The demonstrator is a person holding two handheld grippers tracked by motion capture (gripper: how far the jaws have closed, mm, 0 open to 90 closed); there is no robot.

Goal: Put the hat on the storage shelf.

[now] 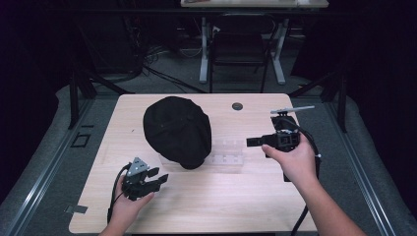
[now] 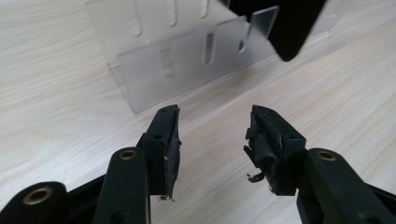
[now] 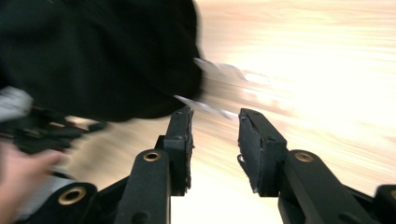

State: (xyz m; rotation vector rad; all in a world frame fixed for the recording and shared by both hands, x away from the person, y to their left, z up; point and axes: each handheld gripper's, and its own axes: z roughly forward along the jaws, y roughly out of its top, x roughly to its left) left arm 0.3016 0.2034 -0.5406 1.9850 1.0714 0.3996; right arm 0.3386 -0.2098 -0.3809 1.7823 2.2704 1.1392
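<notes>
I work at a pale wooden table (image 1: 206, 206) in a dark room. Nearest me, the left gripper (image 1: 153, 178) rests low near the front edge, jaws spread wide and empty; its own view shows both pads (image 2: 170, 140) clear of the wood. Farther in, the right gripper (image 1: 252, 142) points toward the black cap (image 1: 177, 130), jaws parted narrowly, holding nothing. The clear plastic organizer (image 1: 227, 156) sits between that gripper and the cap, just beside the cap's brim. I judge the step is approaching the cap: I would slow the right hand, as its view is blurred, and keep the jaws above the organizer.
</notes>
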